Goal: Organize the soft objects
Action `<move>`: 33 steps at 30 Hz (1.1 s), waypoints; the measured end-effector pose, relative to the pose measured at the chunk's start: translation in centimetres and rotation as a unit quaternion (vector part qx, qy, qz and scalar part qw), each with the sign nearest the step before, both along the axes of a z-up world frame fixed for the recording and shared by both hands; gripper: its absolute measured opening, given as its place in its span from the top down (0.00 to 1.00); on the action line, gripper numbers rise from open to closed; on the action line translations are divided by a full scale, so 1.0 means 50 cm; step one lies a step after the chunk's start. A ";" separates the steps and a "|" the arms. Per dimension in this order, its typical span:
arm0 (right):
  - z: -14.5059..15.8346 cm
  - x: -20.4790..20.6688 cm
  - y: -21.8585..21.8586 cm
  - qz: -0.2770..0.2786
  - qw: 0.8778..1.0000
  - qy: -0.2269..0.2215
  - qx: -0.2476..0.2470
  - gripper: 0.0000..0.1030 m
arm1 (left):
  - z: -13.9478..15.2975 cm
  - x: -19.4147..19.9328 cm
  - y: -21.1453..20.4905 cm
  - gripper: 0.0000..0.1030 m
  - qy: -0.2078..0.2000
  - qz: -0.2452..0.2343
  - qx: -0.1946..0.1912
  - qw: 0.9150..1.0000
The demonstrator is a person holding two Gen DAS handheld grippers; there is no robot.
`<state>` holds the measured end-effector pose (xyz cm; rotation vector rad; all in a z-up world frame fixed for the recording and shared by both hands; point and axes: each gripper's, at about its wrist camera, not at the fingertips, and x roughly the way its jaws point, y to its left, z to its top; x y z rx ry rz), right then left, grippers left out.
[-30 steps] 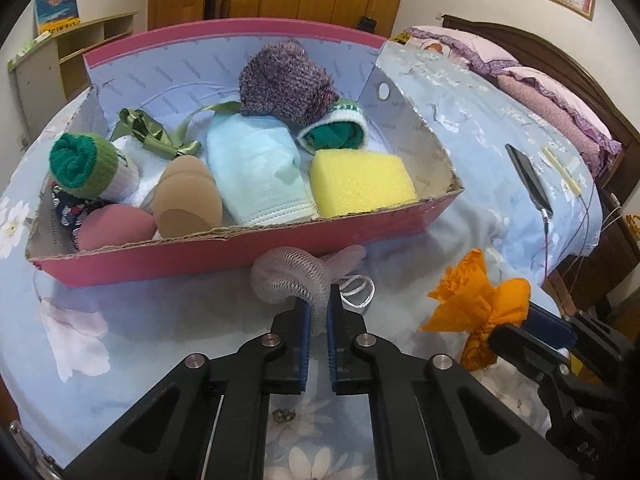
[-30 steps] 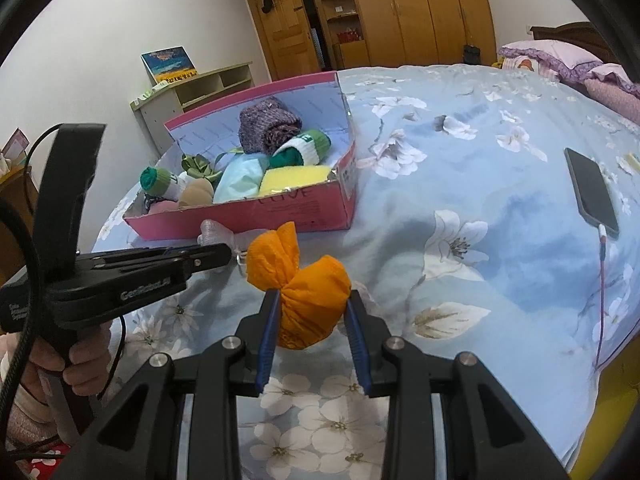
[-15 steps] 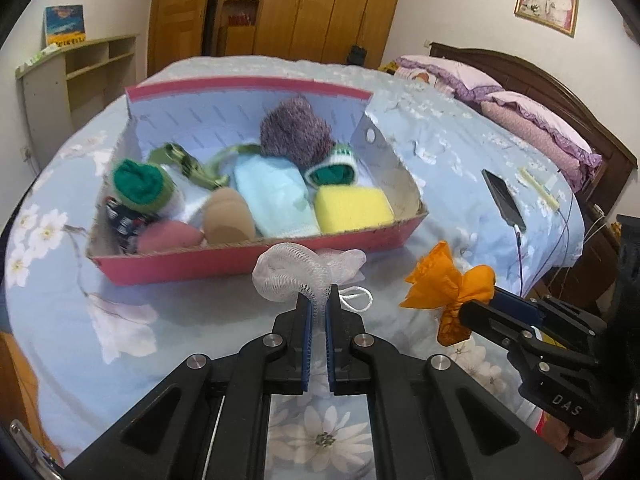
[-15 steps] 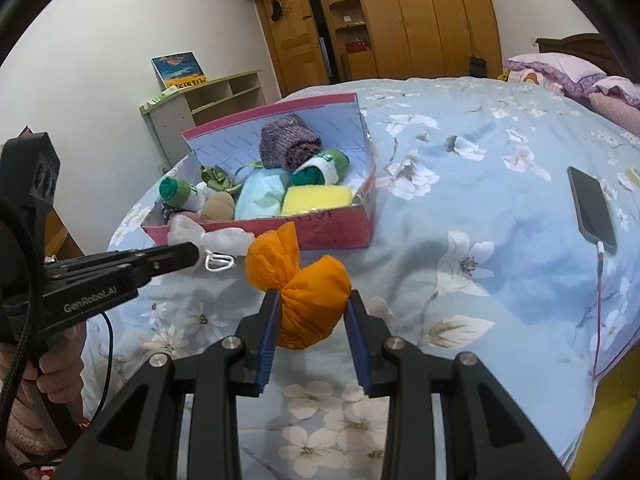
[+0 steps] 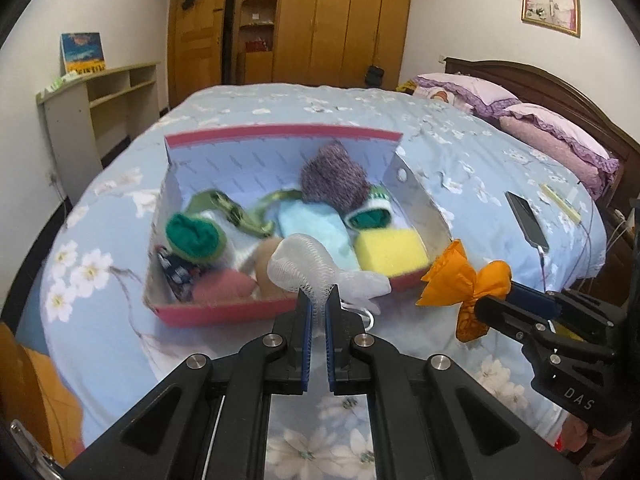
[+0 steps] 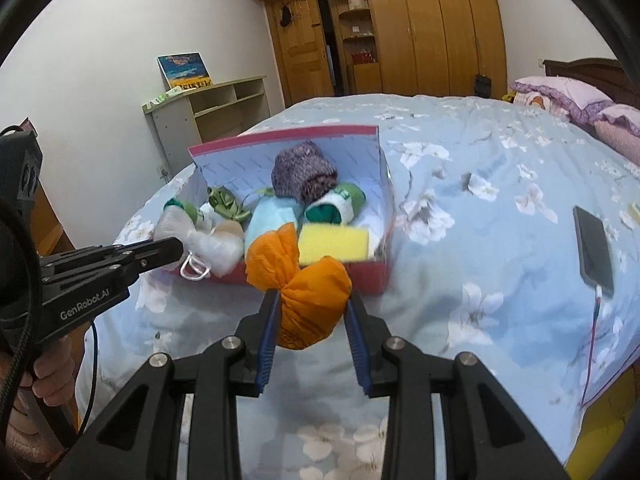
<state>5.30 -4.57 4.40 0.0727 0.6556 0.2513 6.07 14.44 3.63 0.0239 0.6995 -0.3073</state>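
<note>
1. A bed (image 5: 460, 152) covered by a blue floral sheet is seen in both views, and everything else is carried on it.
2. A pink cardboard box (image 5: 224, 314) is set on the bed with its long side running across the left wrist view; it is filled with soft things, among them a purple knitted roll (image 5: 332, 178), a light blue cloth (image 5: 316, 228) and a yellow sponge (image 5: 390, 250).
3. The right gripper (image 6: 310, 322) is held in front of the box, and an orange cloth bundle (image 6: 316, 300) is clamped between its two fingers (image 6: 267, 332), which are spread only as far as the bundle's width.
4. The bundle's round body is lodged between the finger pads, while its knotted, flared end is pointed up and away from the gripper, towards the box; its long axis is roughly in line with the fingers.
5. The left gripper (image 5: 319, 312) is closed almost fully on a white mesh bath puff (image 5: 304, 268), a thin pinch of netting being caught at the fingertips.
6. The puff's bulk is bunched above and beyond the fingertips, over the box's near wall, and its white cord loop (image 6: 195, 270) is hung below it.
7. A dark phone (image 6: 594, 250) is laid on the sheet well to the right of the box, with a cable plugged in.
</note>
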 end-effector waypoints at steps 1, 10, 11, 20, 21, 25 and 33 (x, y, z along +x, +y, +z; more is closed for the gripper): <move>0.004 0.008 0.003 0.000 1.000 -0.001 -0.001 0.67 | 0.004 0.005 0.003 0.94 -0.003 0.003 0.002 1.000; 0.022 0.061 0.023 0.004 1.000 -0.003 0.002 0.67 | 0.036 0.051 0.024 0.94 -0.020 0.024 0.008 0.999; 0.022 0.065 0.024 0.004 1.000 -0.003 0.003 0.67 | 0.037 0.056 0.025 0.94 -0.020 0.026 0.009 0.999; 0.022 0.098 0.035 0.011 1.000 0.001 0.004 0.67 | 0.044 0.105 0.031 0.94 -0.025 0.042 0.019 0.999; 0.021 0.102 0.036 0.011 1.000 0.002 0.004 0.67 | 0.044 0.112 0.031 0.94 -0.025 0.043 0.021 0.999; 0.017 0.126 0.040 0.011 1.000 0.008 0.005 0.67 | 0.044 0.141 0.029 0.94 -0.026 0.048 0.030 0.998; 0.005 0.175 0.055 0.020 1.000 0.016 0.009 0.67 | 0.018 0.195 0.028 0.93 -0.006 0.062 0.040 0.997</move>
